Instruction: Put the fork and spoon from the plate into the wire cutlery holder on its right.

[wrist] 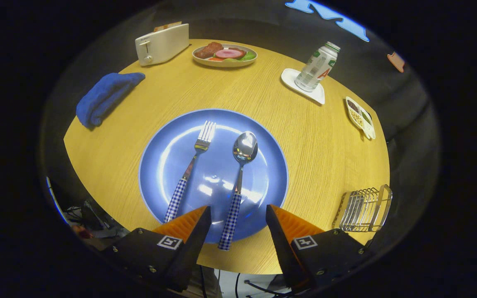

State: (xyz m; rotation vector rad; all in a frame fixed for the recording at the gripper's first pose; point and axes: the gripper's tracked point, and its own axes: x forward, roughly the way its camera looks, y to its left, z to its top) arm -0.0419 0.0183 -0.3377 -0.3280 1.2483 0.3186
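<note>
A blue plate lies on the round wooden table just ahead of my fingers. On it rest a fork on the left and a spoon on the right, both with blue-checked handles pointing toward me. My gripper hovers open above the plate's near rim. The spoon's handle end lies between the two fingers, lower down, and neither finger touches it. The fork's handle ends just left of the left finger. The wire cutlery holder stands to the right of the plate, beside the right finger.
Beyond the plate sit a folded blue cloth, a white toaster, a plate of food, a bottle on a white coaster, and a small divided dish. Bare tabletop separates plate and holder.
</note>
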